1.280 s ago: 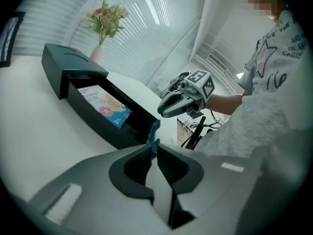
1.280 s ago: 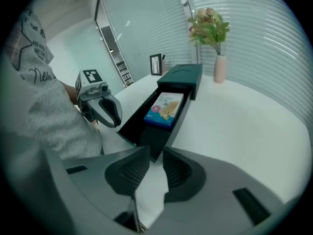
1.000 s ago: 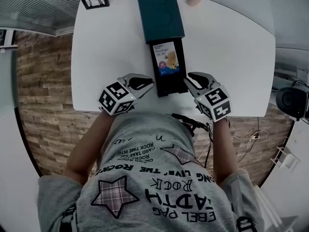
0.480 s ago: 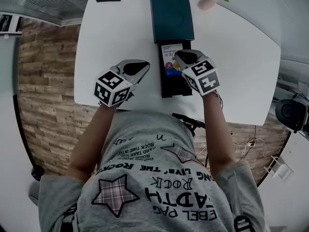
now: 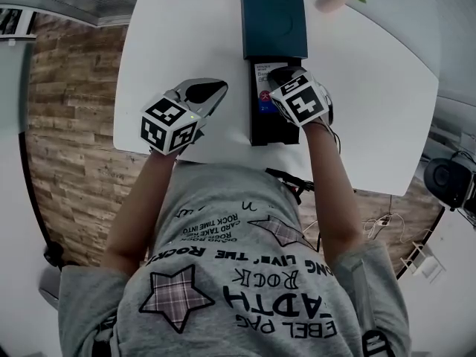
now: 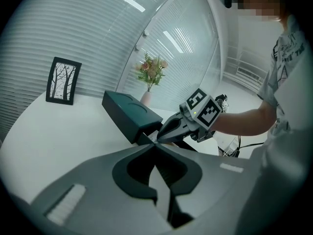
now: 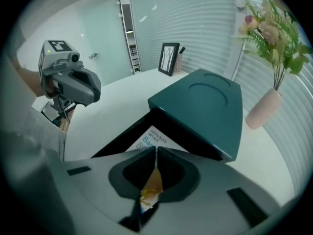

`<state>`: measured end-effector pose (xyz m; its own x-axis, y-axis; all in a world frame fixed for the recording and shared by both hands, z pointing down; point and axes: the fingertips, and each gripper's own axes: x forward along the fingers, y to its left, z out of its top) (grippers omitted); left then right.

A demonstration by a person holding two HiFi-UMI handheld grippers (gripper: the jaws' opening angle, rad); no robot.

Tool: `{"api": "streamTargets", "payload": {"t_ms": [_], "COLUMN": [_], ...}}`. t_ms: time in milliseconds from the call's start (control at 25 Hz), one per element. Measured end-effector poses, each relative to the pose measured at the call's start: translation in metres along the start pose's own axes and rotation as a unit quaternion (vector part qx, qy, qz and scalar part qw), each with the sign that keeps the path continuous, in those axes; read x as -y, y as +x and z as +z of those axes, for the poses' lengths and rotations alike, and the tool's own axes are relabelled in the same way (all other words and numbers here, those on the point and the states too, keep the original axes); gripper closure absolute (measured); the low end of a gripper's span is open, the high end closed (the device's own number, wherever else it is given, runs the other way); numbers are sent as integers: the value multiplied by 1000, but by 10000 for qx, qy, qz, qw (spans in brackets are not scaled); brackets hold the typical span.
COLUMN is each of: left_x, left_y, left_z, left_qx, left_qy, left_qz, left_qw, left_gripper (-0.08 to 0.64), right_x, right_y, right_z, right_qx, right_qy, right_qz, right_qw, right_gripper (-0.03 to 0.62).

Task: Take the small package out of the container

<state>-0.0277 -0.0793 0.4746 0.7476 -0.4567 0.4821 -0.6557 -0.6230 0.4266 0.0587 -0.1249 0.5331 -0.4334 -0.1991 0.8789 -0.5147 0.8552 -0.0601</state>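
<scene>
Head view: a white table [image 5: 186, 43] carries a teal box [image 5: 273, 13] with its black tray [image 5: 271, 132] drawn out toward the person. The pack [image 5: 261, 88] lies flat in the far half of the tray, printed face up and far edge at the box mouth; the near half of the tray is bare. Its long axis runs along the tray, away from the person, with the head of the print at the far end. The right gripper [image 5: 281, 76] is tipped steeply down over the pack and covers its right side. The left gripper [image 5: 216, 91] hangs over bare table to the left of the tray, apart from it. Left gripper view: its jaws are closed tip to tip with nothing between them. Beyond them are the box, a framed picture [image 6: 63, 81] and a vase [image 6: 146, 98] of flowers. Right gripper view: its jaws have just been closing and now stand almost tip to tip, down at the pack's face. Print shows above the tips and through the slit behind them, but no part of the pack is seen clamped between the pads. Judgement: the pack looks thin, light and a little flexible, with a smooth face that closed tips would likely skid on. Flat on the tray floor between low walls, it gives no purchase across its face. The near short edge, facing the bare tray, seems the best hold, with one jaw worked under it.
</scene>
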Motion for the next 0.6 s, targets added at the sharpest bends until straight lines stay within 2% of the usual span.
{"api": "streamTargets", "payload": {"t_ms": [600], "left_x": [10], "left_y": [4], "left_z": [0], "left_qx": [-66], "left_qy": [95], "left_qz": [-119], "left_qw": [9999], "left_gripper": [549], "right_x": [-30], "right_y": [-5], "right_z": [-26], "right_qx": [-706], "right_qy": [-233], "right_qz": [208], "right_qw": [9970], "right_gripper": [568]}}
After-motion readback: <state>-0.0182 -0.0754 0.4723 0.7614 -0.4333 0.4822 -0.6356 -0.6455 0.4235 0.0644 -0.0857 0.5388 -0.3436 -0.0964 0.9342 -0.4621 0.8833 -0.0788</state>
